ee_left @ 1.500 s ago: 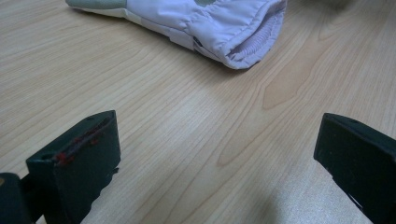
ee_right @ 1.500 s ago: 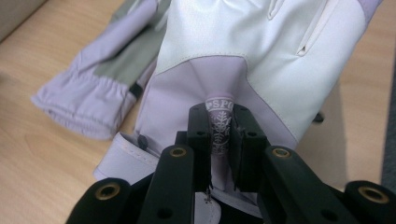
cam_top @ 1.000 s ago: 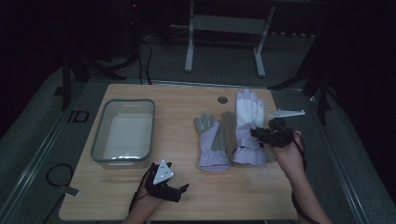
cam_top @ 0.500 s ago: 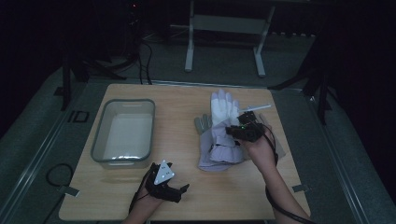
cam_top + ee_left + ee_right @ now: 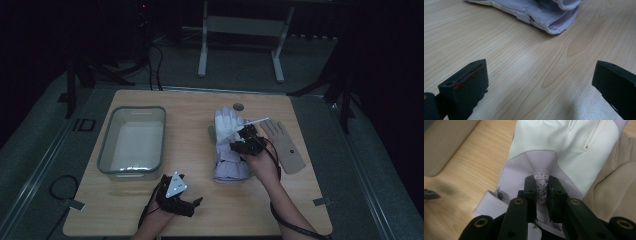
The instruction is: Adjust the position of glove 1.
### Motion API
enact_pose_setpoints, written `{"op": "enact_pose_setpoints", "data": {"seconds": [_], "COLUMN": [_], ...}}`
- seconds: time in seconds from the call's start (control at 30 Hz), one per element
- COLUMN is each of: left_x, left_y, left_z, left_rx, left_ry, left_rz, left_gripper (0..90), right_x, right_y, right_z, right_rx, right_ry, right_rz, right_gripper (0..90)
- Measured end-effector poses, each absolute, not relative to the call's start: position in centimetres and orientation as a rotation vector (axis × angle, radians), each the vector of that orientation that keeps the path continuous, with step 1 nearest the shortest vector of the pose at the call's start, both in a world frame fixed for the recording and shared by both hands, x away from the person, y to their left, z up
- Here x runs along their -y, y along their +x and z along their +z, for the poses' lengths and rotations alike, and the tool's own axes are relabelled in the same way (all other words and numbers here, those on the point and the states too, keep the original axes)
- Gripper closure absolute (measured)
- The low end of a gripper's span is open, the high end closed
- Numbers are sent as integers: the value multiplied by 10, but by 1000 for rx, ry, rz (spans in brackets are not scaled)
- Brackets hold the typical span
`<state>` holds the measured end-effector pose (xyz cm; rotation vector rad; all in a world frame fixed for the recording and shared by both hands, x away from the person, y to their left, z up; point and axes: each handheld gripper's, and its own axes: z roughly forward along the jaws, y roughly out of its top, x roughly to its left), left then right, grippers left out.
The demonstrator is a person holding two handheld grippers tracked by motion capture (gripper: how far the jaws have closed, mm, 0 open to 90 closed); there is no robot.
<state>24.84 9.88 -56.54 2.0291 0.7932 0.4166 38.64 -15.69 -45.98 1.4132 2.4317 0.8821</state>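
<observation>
A white and lavender glove (image 5: 226, 131) lies flat at the middle of the wooden table (image 5: 190, 115), over another glove whose edge peeks out at its left. My right gripper (image 5: 243, 144) sits on its back, shut on a pinched fold of lavender fabric with a printed label (image 5: 541, 185); the white fingers (image 5: 564, 142) stretch away from the jaws. A tan glove (image 5: 286, 146) lies flat just to the right. My left gripper (image 5: 190, 197) rests near the front edge, open and holding nothing, its jaws wide apart (image 5: 540, 82) and pointed at the lavender cuff (image 5: 544, 15).
A clear rectangular tub (image 5: 107, 150) stands on the left half of the table; its wall (image 5: 446, 142) is in the right gripper view. A round hole (image 5: 238, 107) marks the table's far edge. Bare wood lies between the left gripper and the gloves.
My right gripper has carried the white glove leftward and set it over the glove at the middle, uncovering the tan glove at the right. The left gripper has stayed put.
</observation>
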Motion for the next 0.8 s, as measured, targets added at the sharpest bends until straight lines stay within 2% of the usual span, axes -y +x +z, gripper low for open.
{"op": "enact_pose_setpoints", "data": {"seconds": [0.37,0.63,0.77,0.8], "left_x": [-98,-100,-100,-100], "left_y": [248,249,249,249], "left_z": [-565,-565,-565,-565], "left_rx": [-791,-795,-800,-802], "left_ry": [2034,2023,2017,2018], "left_rz": [422,406,399,399], "left_gripper": [7,7,8,8], "right_x": [148,153,161,163], "right_y": [397,394,390,389], "right_z": [-490,-484,-477,-475], "right_rx": [-2445,-2457,-2459,-2460], "right_ry": [1472,1425,1366,1347], "right_rz": [785,824,875,895], "right_gripper": [748,567,517,469]}}
